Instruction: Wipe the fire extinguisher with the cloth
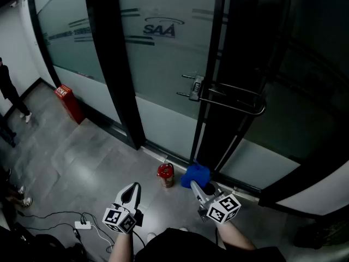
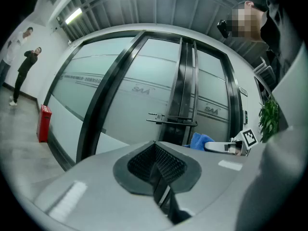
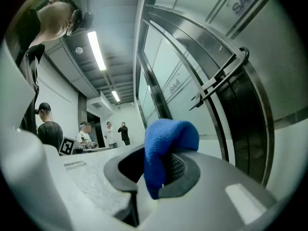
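In the head view, the red fire extinguisher [image 1: 166, 174] stands on the floor just ahead of the left gripper [image 1: 132, 189] and the right gripper [image 1: 194, 185], between them. The blue cloth [image 1: 196, 174] is at the right gripper's tip, beside the extinguisher.

In the left gripper view, its jaws are closed together with nothing between them.

In the right gripper view, its jaws are clamped on the cloth.

A frosted glass wall [image 1: 163, 70] with black frames [image 1: 114, 64] is running across the head view and carrying the letters SAA [image 1: 160, 28]; a long metal handle [image 1: 232, 100] is crossing the dark door, with a lock [image 1: 196, 86] sitting at its left end. A red box [image 1: 68, 102] is standing against the glass on the grey floor [image 1: 71, 157]; a person [image 1: 10, 89] is standing at the far left; a white power strip [image 1: 83, 225] is lying near the bottom edge.
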{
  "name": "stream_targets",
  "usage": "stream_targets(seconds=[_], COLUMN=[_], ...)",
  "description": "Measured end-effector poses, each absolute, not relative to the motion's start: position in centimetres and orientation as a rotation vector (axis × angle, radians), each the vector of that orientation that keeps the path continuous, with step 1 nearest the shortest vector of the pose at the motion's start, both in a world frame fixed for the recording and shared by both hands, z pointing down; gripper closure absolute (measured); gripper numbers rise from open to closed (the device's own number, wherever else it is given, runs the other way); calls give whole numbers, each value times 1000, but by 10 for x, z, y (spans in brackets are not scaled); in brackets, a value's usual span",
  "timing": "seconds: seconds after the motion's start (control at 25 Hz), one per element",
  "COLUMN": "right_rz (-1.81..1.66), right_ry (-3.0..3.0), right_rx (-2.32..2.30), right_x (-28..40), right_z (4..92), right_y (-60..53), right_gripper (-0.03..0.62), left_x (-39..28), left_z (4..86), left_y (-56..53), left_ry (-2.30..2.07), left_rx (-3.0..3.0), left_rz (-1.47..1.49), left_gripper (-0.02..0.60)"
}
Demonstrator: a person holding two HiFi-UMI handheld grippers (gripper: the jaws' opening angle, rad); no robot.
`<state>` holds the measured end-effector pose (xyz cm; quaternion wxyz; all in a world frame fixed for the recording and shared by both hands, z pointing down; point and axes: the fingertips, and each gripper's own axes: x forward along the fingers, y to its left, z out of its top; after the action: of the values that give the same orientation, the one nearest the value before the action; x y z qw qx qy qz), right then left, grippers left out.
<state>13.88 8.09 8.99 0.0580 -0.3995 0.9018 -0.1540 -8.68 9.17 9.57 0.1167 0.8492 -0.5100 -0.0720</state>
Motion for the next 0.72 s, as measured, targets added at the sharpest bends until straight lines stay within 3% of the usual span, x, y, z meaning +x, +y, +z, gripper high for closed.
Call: stream_targets(seconds=[0.32, 0.72], right_rz=[-531, -627], right_ry=[2745, 2801], right_rx=[-1202, -1182], right_x=[185, 144], right_z=[114, 152], right_y=[65, 23], right_gripper=[536, 536], left_x=[-34, -64], left_z=[95, 138], left_y=[80, 44], left_ry=[-1495, -1497], left_rx=[2523, 2428], left_rz=[-160, -85], left_gripper=[575, 575])
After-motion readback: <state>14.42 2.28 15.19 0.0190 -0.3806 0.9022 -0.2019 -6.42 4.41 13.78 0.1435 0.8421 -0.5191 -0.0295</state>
